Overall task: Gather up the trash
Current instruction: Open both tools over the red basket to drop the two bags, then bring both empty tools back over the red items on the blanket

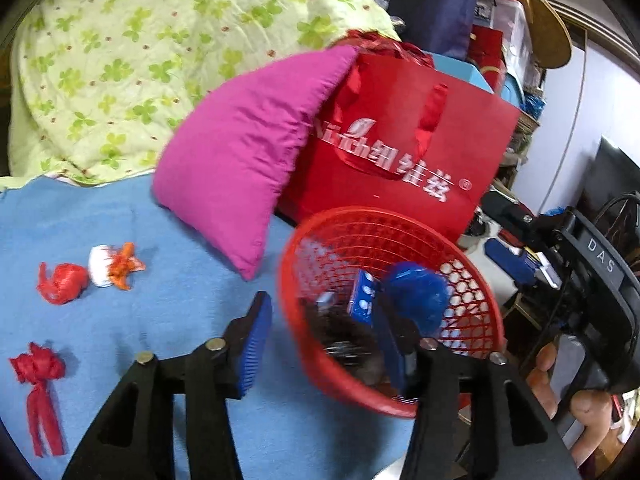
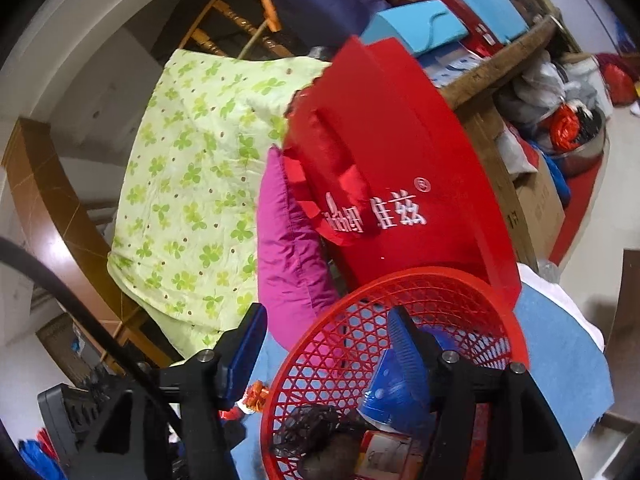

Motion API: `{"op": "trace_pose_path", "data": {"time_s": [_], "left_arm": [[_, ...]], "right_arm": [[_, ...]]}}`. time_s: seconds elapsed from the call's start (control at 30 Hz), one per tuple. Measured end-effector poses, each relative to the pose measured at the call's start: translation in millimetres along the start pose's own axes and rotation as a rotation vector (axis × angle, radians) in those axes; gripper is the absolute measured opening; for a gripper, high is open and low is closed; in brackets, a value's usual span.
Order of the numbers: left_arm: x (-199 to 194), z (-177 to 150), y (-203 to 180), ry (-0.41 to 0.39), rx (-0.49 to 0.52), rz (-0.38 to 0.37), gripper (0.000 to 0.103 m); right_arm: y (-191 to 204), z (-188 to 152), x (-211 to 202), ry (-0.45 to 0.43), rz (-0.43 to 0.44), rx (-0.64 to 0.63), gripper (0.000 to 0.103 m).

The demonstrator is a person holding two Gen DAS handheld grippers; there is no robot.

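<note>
A red mesh basket [image 1: 320, 368] sits on the blue cloth and holds a crumpled blue wrapper [image 1: 416, 292], a blue carton [image 1: 362, 298] and dark trash. My left gripper [image 1: 324, 332] is open; its right finger reaches into the basket, its left finger stays outside the rim. On the cloth to the left lie a red crumpled bag [image 1: 62, 282], a white-and-orange wrapper [image 1: 114, 266] and a red ribbon scrap [image 1: 38, 380]. My right gripper [image 2: 324, 344] is open over the same basket [image 2: 304, 364], one finger inside above the blue wrapper [image 2: 394, 392].
A magenta pillow [image 1: 248, 152] and a red paper bag [image 1: 404, 148] lean behind the basket. A green clover quilt [image 1: 140, 52] lies at the back. Boxes and clutter [image 2: 532, 168] stand at the right, beyond the bed edge.
</note>
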State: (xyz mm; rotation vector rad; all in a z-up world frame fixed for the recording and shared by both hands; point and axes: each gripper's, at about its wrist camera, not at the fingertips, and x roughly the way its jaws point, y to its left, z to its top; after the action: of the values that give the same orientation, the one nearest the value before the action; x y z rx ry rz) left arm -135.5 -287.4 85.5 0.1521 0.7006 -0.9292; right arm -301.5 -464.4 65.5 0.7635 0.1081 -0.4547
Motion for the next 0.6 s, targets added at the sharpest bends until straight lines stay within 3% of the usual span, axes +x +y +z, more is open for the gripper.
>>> {"op": "trace_pose_path", "data": {"time_s": [0.27, 0.6], "left_arm": [[-31, -20, 64, -0.029, -0.081, 0.125, 0.064], [-77, -55, 164, -0.055, -0.202, 0.36, 0.067]], "right_arm": [[44, -15, -3, -0.059, 0.023, -0.155, 0.067], [120, -60, -3, -0.084, 0.15, -0.401, 0.069]]}}
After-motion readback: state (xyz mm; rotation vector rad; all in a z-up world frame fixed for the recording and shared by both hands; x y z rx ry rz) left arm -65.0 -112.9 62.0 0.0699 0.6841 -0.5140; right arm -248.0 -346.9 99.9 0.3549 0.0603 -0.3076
